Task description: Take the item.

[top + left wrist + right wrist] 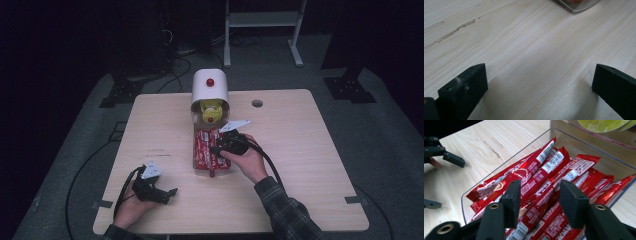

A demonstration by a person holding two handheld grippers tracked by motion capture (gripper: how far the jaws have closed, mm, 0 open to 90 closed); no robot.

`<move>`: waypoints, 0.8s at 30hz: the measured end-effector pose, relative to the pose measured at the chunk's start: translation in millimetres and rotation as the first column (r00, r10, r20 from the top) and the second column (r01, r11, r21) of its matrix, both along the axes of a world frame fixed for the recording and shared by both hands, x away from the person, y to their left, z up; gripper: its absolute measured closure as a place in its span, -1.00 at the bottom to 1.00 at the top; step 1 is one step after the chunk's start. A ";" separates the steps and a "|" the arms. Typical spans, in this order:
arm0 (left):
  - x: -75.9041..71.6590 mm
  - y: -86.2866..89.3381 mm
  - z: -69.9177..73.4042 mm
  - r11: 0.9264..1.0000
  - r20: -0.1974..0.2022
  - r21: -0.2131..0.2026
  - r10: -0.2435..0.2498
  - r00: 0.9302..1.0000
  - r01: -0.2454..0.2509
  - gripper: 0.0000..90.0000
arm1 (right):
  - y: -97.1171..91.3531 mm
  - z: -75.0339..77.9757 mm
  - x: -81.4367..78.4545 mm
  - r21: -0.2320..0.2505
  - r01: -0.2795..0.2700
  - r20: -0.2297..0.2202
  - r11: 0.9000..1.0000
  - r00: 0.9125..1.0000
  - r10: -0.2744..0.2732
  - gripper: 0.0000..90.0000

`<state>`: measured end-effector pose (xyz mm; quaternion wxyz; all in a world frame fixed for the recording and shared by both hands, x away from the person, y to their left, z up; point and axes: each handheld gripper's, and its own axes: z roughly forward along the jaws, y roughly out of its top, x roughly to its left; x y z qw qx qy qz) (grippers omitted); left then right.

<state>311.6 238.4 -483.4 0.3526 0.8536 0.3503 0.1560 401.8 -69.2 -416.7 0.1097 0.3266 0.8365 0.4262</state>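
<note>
A pick from the clear plastic tray (475, 187) of red foil stick packets (541, 182) is judged to be in hand, at the approach stage: nothing is yet gripped. In the right gripper view, the right gripper (540, 201) is seen poised over the packets in the lower middle of the frame, its black jaws spread partway, with one long packet running up between them toward the upper right. Whether the jaw tips already touch the foil cannot be told. In the high view, the same gripper (220, 148) is found at the centre of the frame, held by the person's right hand (248, 161) above the tray, which lies just below a white dome-topped dispenser (210, 90) with a red knob.

The next move is judged to call for a short descent so that a single packet is straddled, then a closing of the jaws across its narrow width; since the packets are packed side by side and overlap, a neighbour could be caught along with it.

The left gripper (167, 194) is seen in the lower left of the high view, resting low over the pale wooden table (300, 150), well apart from the tray. In the left gripper view its jaws are spread wide over bare wood, with nothing between them, and a corner of the tray (576, 6) is visible at the top edge.
</note>
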 end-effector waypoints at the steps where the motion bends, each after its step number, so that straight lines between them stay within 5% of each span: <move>1: 0.0 0.0 0.0 1.000 0.000 0.000 0.000 1.000 0.000 -1.00 | 0.0 0.0 0.0 0.000 0.000 0.000 1.000 1.000 0.000 0.17; 11: 0.0 0.0 0.0 1.000 -0.002 0.001 -0.001 1.000 0.001 -1.00 | 7.2 -6.5 -3.2 -0.051 0.039 0.044 0.998 0.998 -0.037 0.37; 24: 0.3 0.0 0.0 1.000 0.001 0.001 -0.002 1.000 0.002 -1.00 | 6.0 -5.2 -3.0 -0.021 0.056 -0.007 0.998 0.998 -0.056 0.78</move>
